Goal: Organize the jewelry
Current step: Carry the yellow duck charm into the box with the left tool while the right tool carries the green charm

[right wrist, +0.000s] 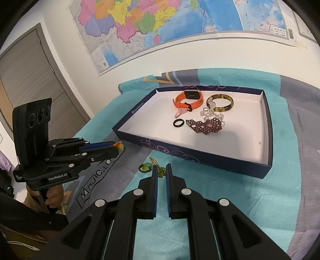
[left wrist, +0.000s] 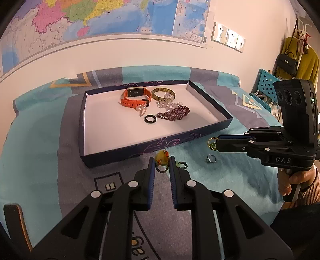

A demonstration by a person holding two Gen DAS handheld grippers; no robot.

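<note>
A dark blue tray (left wrist: 140, 149) with a white floor holds an orange watch (left wrist: 136, 96), a gold bangle (left wrist: 163, 94), clear beads (left wrist: 168, 104), a purple bead bracelet (left wrist: 176, 114) and a black ring (left wrist: 150, 118). My left gripper (left wrist: 162, 162) is partly closed around a yellow pendant on a dark bead cord (left wrist: 161, 160). My right gripper (right wrist: 161, 169) is closed on a green and gold chain piece (right wrist: 161, 172), which also shows in the left wrist view (left wrist: 212, 144). A silver ring (left wrist: 211, 159) and a small green bead ring (right wrist: 144, 167) lie on the cloth.
The tray (right wrist: 200, 158) sits on a teal and grey cloth (left wrist: 36, 160) over a table against a white wall with a map (left wrist: 100, 18). A blue perforated chair (left wrist: 264, 84) and hanging bags stand at the right. A door (right wrist: 30, 80) is at the left.
</note>
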